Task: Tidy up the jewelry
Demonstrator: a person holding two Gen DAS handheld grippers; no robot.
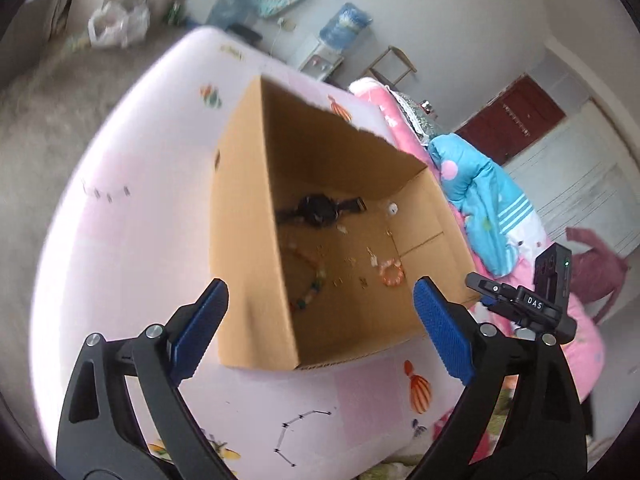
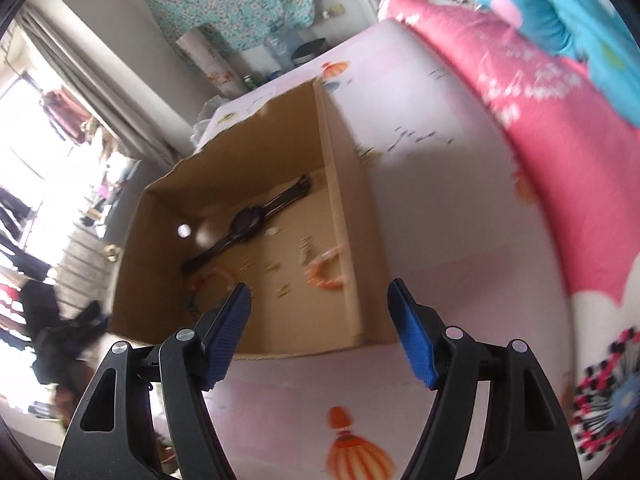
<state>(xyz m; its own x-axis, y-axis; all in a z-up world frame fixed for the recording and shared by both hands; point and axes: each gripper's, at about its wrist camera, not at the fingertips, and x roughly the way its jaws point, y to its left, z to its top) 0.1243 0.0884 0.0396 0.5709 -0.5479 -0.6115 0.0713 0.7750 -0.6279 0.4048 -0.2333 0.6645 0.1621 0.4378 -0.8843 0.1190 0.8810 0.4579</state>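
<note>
An open cardboard box (image 1: 252,240) stands on a pink bed sheet (image 1: 132,184). Inside lie a black wristwatch (image 1: 318,210), a multicoloured bead string (image 1: 310,280), an orange bead bracelet (image 1: 391,273), a white bead (image 1: 393,208) and several small gold pieces. My left gripper (image 1: 320,304) is open and empty, just above the box's near rim. In the right wrist view the box (image 2: 344,240) holds the watch (image 2: 248,220) and orange bracelet (image 2: 324,272). My right gripper (image 2: 318,300) is open and empty over the box's near side. The right gripper's body (image 1: 520,300) shows at the box's right.
A pink quilt (image 2: 520,92) and a blue pillow (image 1: 480,200) lie along the bed's far side. The concrete floor (image 1: 48,120) is left of the bed, with a plastic bag (image 1: 116,24) and a water dispenser (image 1: 340,36) by the wall. A bright window (image 2: 36,160) is to the left.
</note>
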